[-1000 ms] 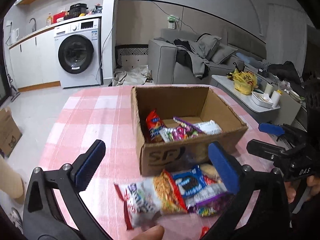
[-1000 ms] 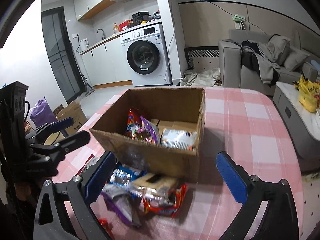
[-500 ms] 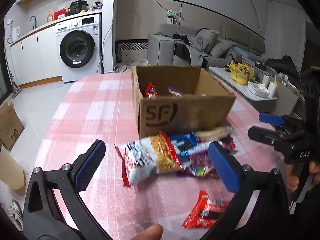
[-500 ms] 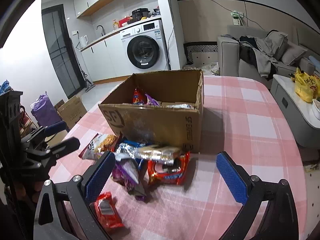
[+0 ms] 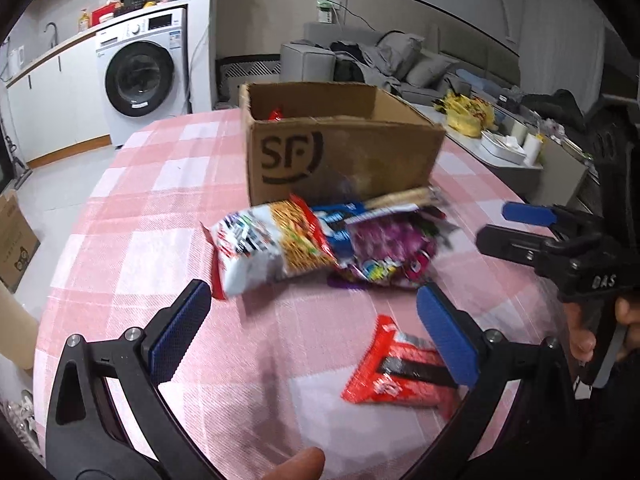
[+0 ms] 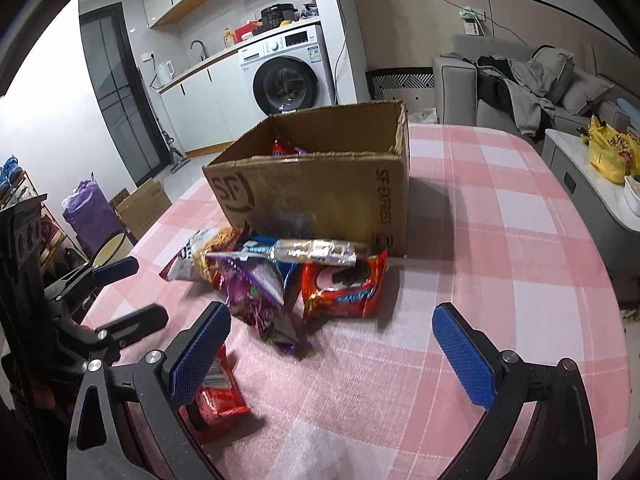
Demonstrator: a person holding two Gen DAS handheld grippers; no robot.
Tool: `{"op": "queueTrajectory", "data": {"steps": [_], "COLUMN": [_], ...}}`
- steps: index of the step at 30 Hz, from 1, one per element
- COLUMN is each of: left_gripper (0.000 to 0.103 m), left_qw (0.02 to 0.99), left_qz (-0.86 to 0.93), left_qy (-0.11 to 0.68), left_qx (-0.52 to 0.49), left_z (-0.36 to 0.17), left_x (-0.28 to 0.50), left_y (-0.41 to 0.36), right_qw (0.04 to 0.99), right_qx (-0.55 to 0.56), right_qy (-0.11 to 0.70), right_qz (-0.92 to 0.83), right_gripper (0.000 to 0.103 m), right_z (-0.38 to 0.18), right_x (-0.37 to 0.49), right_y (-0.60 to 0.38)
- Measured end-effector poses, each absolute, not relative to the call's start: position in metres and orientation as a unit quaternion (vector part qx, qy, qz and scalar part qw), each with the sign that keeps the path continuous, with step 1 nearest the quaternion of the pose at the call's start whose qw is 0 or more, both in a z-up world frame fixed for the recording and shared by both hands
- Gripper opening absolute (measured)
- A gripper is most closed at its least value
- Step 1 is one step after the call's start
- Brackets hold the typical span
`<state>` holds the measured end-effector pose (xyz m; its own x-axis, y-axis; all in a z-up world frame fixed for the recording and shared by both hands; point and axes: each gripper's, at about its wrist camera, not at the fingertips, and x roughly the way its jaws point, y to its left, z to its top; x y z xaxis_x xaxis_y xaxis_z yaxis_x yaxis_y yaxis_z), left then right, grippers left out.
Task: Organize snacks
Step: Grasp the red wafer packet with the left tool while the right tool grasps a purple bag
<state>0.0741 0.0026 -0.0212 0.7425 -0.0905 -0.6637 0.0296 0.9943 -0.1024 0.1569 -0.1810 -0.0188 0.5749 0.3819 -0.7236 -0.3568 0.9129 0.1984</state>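
Matt cardboard, glossy wrappers, woven cloth

Showing a rough matt cardboard box [image 5: 344, 156], glossy crinkled foil packets [image 5: 280, 248] gleaming on a matt woven cloth [image 6: 500, 240]; blue textured pads [image 6: 460, 352] sitting on matt black plastic, metal screws glinting.

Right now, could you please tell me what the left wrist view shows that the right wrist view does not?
Only the left wrist view shows the right gripper and the hand holding it.

Only the right wrist view shows the left gripper, the red cookie pack and the purple bag on the floor.

Both show the cardboard box with snacks inside, the noodle packet, the small red packet, the pink checked tablecloth and the washing machine.
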Motion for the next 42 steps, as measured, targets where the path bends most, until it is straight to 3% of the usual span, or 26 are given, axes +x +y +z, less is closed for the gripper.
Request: {"op": "queueTrajectory", "data": {"steps": [29,32,34,39,42], "left_gripper": [0.102,0.091,0.076,0.054,0.050], "left_qw": [0.895,0.891,0.889,0.897,0.901], "left_qz": [-0.103,-0.109,-0.114,-0.137,-0.137], "left_qy": [0.434,0.441,0.443,0.418,0.409], "left_qx": [0.004,-0.018,-0.027,-0.037,-0.042], "left_z": [-0.067,-0.070,-0.070,-0.066,-0.062], "left_x": [0.081,0.086,0.089,0.088,0.087], "left_y": [-0.036,-0.025,-0.018,-0.007,-0.001], "right_qw": [0.871,0.864,0.861,0.855,0.853], "right_qx": [0.018,0.018,0.018,0.019,0.020], "right_qy": [0.432,0.439,0.440,0.443,0.446], "right_qz": [0.233,0.247,0.254,0.268,0.271], "right_gripper": [0.103,0.103,0.103,0.102,0.102], "right_z": [-0.035,-0.040,-0.043,-0.049,-0.052], "right_x": [0.157,0.156,0.156,0.160,0.164], "right_y": [-0.176,-0.170,-0.166,-0.154,-0.146]}}
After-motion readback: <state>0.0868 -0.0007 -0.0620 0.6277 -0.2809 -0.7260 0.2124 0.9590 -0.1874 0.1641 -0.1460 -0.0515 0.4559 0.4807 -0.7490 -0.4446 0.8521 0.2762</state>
